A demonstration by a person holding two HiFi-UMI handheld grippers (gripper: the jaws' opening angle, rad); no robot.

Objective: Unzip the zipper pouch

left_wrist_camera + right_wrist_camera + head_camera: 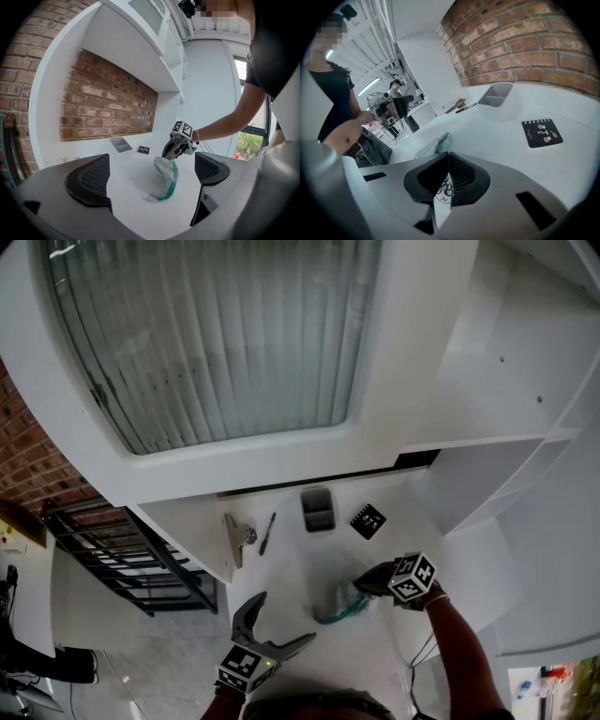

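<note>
The zipper pouch (339, 604) is clear with a teal zipper band and lies on the white table (291, 577). In the left gripper view the pouch (165, 176) has its far end lifted off the table. My right gripper (361, 585) is shut on that raised end. In the right gripper view the jaws meet on a white printed tag (443, 190) of the pouch (436, 144). My left gripper (284, 618) hangs open near the table's front edge, a short way from the pouch, with nothing between its jaws. The zipper pull is not visible.
A grey tray (318, 509) and a small black notebook (367, 521) sit at the back of the table. A pen (267, 532) and a metal clip (238, 535) lie at the back left. A black rack (141, 559) stands left of the table, and a brick wall (108, 98) runs behind it.
</note>
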